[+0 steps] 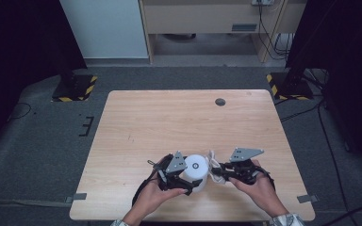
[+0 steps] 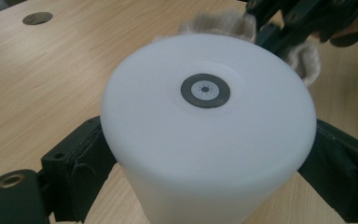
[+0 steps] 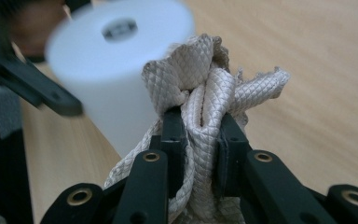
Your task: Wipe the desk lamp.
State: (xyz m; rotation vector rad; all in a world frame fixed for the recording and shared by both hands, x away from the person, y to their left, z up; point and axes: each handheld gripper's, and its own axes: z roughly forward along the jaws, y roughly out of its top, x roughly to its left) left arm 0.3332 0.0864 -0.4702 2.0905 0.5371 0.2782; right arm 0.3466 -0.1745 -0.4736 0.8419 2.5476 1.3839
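A white cylinder with a grey ring mark on its top stands near the table's front edge. My left gripper is shut on the white cylinder, one jaw on each side of its wall. Just to its right, my right gripper is shut on a bunched beige braided rope, whose loops rise above the jaws. The rope lies against the cylinder's right side. In the left gripper view the rope and the right gripper's black links sit behind the cylinder.
The wooden table has a round grey grommet near its far edge. Black stand bases with yellow-striped corners sit on the grey floor beyond the table. Cables run along the floor at the right.
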